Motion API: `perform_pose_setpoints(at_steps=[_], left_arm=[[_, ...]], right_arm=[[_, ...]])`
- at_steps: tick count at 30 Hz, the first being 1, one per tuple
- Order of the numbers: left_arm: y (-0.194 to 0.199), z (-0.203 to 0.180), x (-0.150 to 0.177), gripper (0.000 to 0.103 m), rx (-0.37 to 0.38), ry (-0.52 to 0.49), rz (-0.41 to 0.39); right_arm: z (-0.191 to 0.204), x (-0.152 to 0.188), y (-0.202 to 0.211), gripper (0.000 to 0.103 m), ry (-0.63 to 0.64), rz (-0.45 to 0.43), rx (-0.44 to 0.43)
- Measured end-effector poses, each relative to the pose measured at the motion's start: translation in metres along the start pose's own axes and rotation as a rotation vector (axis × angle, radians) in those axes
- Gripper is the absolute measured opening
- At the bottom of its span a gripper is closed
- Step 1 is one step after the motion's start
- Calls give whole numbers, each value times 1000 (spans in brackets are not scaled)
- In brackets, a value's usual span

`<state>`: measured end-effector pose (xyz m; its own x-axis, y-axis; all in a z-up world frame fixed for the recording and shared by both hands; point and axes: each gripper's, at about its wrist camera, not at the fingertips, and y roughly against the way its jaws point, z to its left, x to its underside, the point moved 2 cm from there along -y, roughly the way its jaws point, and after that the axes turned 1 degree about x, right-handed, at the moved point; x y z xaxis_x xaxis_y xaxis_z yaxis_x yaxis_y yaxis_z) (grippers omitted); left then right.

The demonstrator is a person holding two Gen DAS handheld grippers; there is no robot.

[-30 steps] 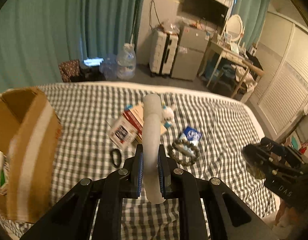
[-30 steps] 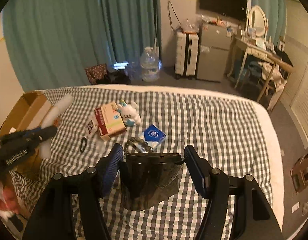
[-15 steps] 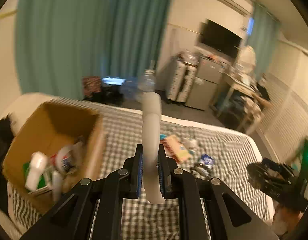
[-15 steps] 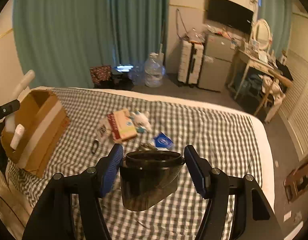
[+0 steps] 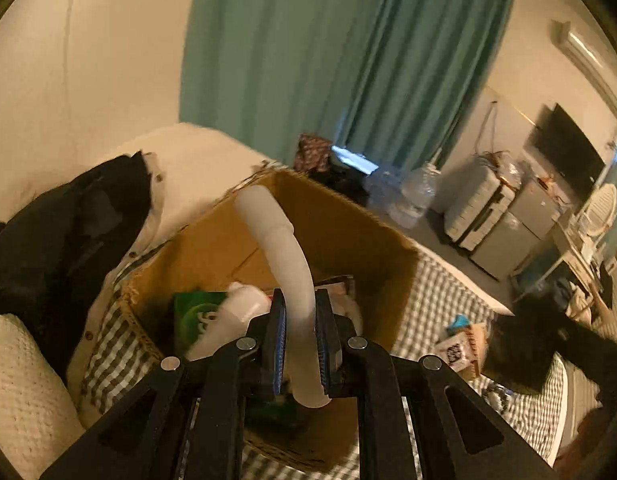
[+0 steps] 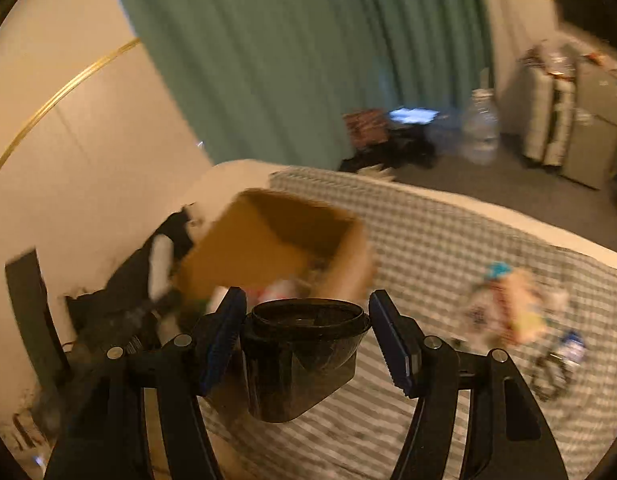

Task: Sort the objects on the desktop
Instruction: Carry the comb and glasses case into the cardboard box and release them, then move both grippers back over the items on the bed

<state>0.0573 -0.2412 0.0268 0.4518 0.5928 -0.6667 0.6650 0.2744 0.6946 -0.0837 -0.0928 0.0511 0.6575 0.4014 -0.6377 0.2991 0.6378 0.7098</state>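
My left gripper (image 5: 300, 320) is shut on a long white curved tube (image 5: 282, 248) and holds it above the open cardboard box (image 5: 348, 224), which holds a green pack (image 5: 196, 312) and white bottles. My right gripper (image 6: 306, 334) is shut on a dark translucent plastic cup (image 6: 300, 364) and holds it just in front of the same box (image 6: 268, 240), which looks blurred in that view. Loose items (image 6: 512, 308) lie on the checked bedspread (image 6: 448, 248) to the right.
A black garment (image 5: 68, 232) and a white knitted cushion (image 5: 20, 380) lie left of the box. Beyond the bed are teal curtains (image 5: 308, 60), water bottles (image 5: 416, 196), suitcases and a desk. The right gripper shows as a dark shape (image 5: 548, 344) in the left wrist view.
Both grippers have swung left from the middle of the bed to the cardboard box. The tube now hangs over the box opening, and the cup is close to the box's near side.
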Motion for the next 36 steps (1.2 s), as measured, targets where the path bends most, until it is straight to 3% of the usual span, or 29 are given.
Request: perform_pose_setpoints(at_steps=[5, 9, 10, 11, 14, 18, 22, 26, 31, 36], left_arm=[[-24, 23, 2, 13, 38, 69, 46], [-33, 30, -1, 16, 38, 94, 43], [-33, 30, 0, 18, 42, 96, 39], [-33, 29, -1, 26, 39, 97, 33], [-37, 25, -2, 73, 33, 91, 24], [-38, 7, -1, 83, 41, 40, 21], [-34, -24, 6, 92, 69, -30, 2], [-30, -64, 20, 99, 114, -116, 12], [-22, -122, 47, 103, 167, -233, 7], [-32, -172, 79, 103, 199, -358, 43]], right_arm=[[25, -16, -62, 64, -68, 52, -64], [19, -23, -78, 65, -132, 58, -98], [17, -25, -78, 70, -133, 46, -115], [16, -27, -77, 79, -134, 30, -124], [5, -28, -59, 85, -151, -41, -111], [-32, -30, -21, 85, -145, -114, -19], [-89, -12, 42, 89, -86, -194, 185], [-150, 17, 92, 91, -91, -210, 346], [-221, 62, 125, 91, -196, -201, 439], [-264, 95, 125, 91, -276, -157, 462]])
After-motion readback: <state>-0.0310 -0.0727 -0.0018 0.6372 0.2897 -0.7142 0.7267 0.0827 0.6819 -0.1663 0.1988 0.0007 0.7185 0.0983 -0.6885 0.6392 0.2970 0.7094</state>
